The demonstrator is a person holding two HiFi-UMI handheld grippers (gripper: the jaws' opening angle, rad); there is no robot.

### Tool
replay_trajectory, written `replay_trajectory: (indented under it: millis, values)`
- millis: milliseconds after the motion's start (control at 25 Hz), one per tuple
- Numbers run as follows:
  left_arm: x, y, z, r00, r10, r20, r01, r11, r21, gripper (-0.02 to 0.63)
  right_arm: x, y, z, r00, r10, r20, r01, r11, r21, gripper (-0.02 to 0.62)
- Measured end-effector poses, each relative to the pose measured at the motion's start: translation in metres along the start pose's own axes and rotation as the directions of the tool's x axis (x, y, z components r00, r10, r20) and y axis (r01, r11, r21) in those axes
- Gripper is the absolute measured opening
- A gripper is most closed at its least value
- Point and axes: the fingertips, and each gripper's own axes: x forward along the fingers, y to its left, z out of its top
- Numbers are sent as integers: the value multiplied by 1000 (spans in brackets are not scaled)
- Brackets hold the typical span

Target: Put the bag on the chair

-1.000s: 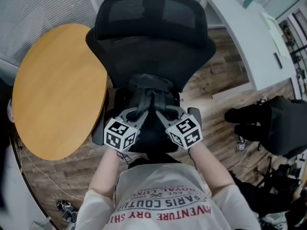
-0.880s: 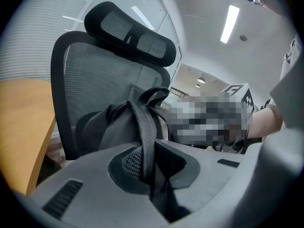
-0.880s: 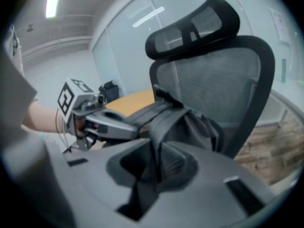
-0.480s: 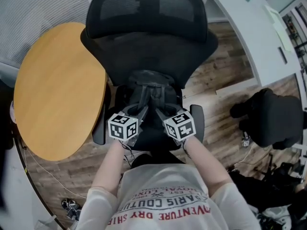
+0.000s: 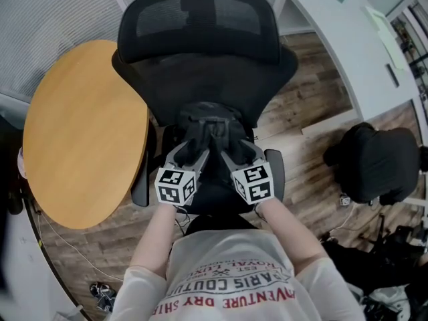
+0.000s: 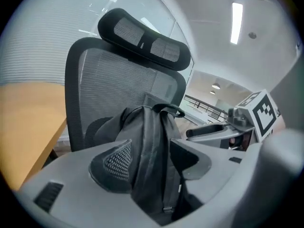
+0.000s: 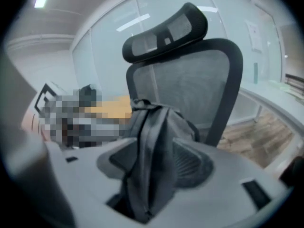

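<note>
A black backpack (image 5: pixel 210 129) stands upright on the seat of a black mesh office chair (image 5: pixel 200 65), leaning against the backrest. My left gripper (image 5: pixel 189 154) and right gripper (image 5: pixel 234 154) sit side by side at the bag's near face. In the left gripper view a black shoulder strap (image 6: pixel 152 141) runs between the wide jaws of the left gripper (image 6: pixel 149 160), with a dark gap beside one pad. In the right gripper view the other strap (image 7: pixel 152 146) hangs loosely between the jaws of the right gripper (image 7: pixel 152 163). Both pairs of jaws are opening.
A round wooden table (image 5: pixel 80 126) touches the chair's left side. A white desk (image 5: pixel 341 39) runs along the far right. A second black chair (image 5: pixel 378 162) stands on the wooden floor to the right, with cables and dark gear near the lower corners.
Both grippers have drawn back slightly toward me and closer together. The bag stays upright on the seat. The view has shifted a little.
</note>
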Motion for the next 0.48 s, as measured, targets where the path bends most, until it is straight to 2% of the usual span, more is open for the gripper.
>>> replay_trajectory:
  millis: [80,120,160,200,240,280,480]
  values:
    - [-6,-4,9,1000,10,10,-10,999,46,259,-10,0,12,999,-12,41,13,1000,-17,245]
    - [-10,-6,12,1000,18,16,-19,997,74,231,-16,0,17,998,-25,63,26,999,-24,185]
    - [-15,-7,17,999,32,27,-34,995,96,177,-21,-1,23,996,-40,86,43,999,-29,104]
    - [-20,-8,22,998,50,43,-54,992,110,117,-26,-2,29,993,-50,110,54,998,-32,58]
    - [-24,-8,28,996,65,61,-72,990,119,54,-31,-1,35,990,-51,133,56,998,-36,49]
    - [-29,-9,35,994,72,80,-82,989,124,31,-36,2,42,987,-43,155,50,998,-40,43]
    - [-53,-31,74,982,35,185,-68,983,172,24,-62,17,77,964,-1,267,26,996,-88,28]
